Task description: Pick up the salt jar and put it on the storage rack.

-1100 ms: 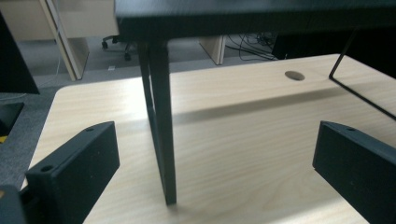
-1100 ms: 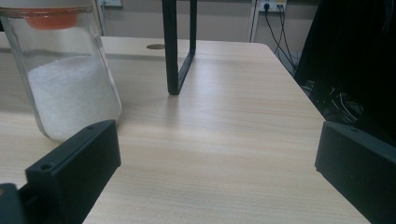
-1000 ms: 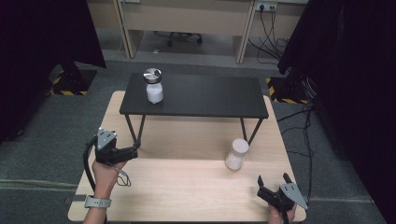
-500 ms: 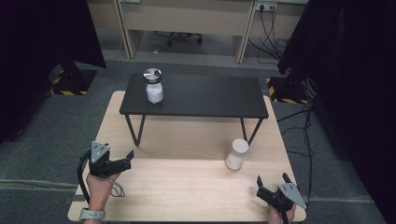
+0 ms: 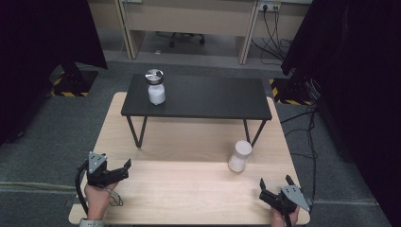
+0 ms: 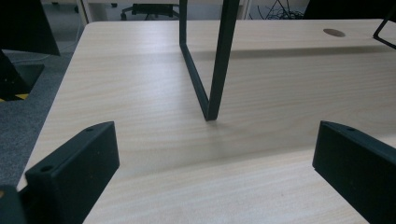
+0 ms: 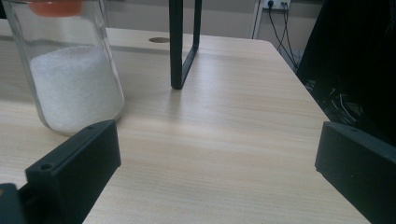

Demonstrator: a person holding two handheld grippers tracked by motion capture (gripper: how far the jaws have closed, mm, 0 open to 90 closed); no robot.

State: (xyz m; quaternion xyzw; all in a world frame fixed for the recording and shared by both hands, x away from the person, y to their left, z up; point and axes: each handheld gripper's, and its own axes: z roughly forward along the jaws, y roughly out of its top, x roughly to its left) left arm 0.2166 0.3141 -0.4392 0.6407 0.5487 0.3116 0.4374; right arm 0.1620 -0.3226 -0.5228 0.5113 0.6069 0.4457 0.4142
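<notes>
Left gripper point(image 5: 124, 169): jaws spread, empty, low over table point(image 5: 189, 198) | Right gripper point(image 5: 275, 186): jaws spread, empty, near white-filled jar point(image 5: 239, 156)

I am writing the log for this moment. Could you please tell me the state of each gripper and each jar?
left gripper: open, holds nothing, low over the table's near left edge.
right gripper: open, holds nothing, at the near right corner.
jar on the table: upright, partly filled with white grains, touched by no gripper.
jar on the black shelf: upright, metal lid on, white grains inside.
</notes>
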